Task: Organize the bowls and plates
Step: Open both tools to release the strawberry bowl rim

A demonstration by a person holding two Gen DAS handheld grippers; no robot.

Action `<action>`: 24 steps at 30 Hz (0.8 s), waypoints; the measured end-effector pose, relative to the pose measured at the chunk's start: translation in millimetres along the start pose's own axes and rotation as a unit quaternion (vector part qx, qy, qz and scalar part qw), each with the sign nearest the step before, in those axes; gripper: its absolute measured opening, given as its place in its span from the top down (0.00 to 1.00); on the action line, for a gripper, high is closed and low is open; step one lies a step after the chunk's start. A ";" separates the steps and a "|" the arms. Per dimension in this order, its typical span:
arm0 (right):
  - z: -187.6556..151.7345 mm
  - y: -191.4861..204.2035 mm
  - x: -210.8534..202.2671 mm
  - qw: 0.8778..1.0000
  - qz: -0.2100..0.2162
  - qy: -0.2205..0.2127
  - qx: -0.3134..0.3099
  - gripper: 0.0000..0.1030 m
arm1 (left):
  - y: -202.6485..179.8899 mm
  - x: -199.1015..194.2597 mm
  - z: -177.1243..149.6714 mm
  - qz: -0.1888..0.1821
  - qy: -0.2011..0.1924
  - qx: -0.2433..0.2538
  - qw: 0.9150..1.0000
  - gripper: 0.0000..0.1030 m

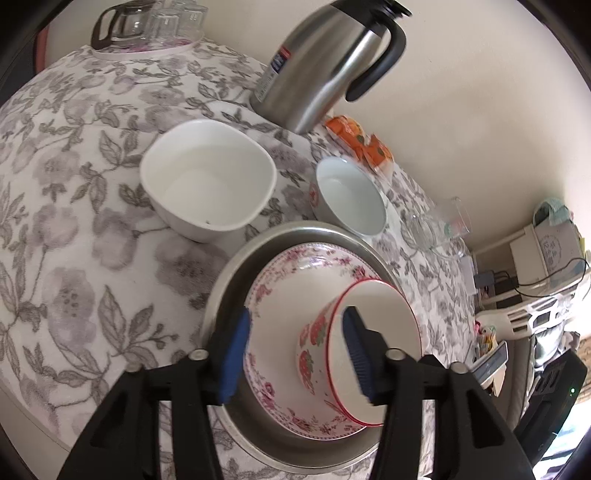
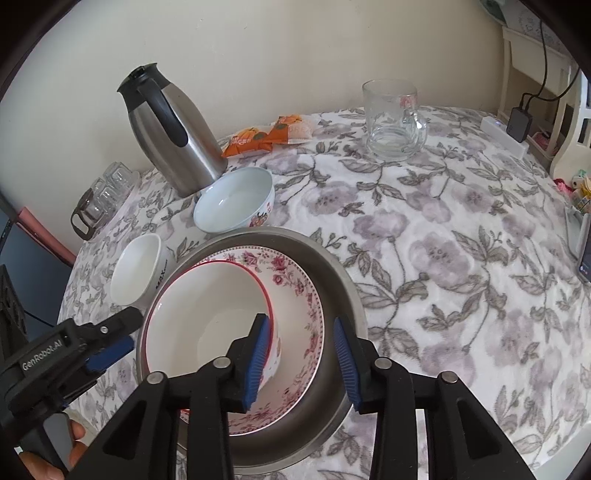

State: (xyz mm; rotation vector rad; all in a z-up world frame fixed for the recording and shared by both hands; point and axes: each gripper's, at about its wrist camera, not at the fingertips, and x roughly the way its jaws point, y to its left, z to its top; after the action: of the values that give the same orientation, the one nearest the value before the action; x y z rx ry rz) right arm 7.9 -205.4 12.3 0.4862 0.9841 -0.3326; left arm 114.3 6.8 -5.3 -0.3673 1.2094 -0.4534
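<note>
A metal pan [image 1: 236, 280] [image 2: 332, 273] holds a pink floral plate [image 1: 295, 266] [image 2: 295, 284]. A red-rimmed strawberry bowl [image 1: 314, 343] [image 2: 207, 317] sits tilted on that plate. My left gripper [image 1: 295, 347] is open, its jaws straddling the bowl's near wall; it also shows in the right wrist view [image 2: 110, 343]. My right gripper [image 2: 301, 358] is open, its jaws straddling the bowl's right rim. A square white bowl [image 1: 207, 177] [image 2: 136, 269] and a round white bowl [image 1: 351, 199] [image 2: 236, 199] stand on the table behind the pan.
A steel thermos jug [image 1: 325, 62] [image 2: 170, 129] stands at the back by the wall. Orange snack packets [image 1: 362, 144] [image 2: 269, 136], a glass mug [image 2: 395, 118], and a tray of glasses [image 1: 147, 26] [image 2: 103, 195] are on the floral tablecloth [image 1: 74, 221] [image 2: 461, 258].
</note>
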 end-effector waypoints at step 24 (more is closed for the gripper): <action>1.6 -39.2 3.6 0.998 -0.038 -0.005 0.049 0.00 | 37.4 -9.3 6.7 0.098 -0.055 -0.055 0.992 0.06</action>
State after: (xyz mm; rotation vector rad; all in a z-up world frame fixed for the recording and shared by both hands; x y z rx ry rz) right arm -7.8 -239.5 0.5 0.5363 0.9805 -0.4525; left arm 123.3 43.8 -14.5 -0.3597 1.1519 -0.1937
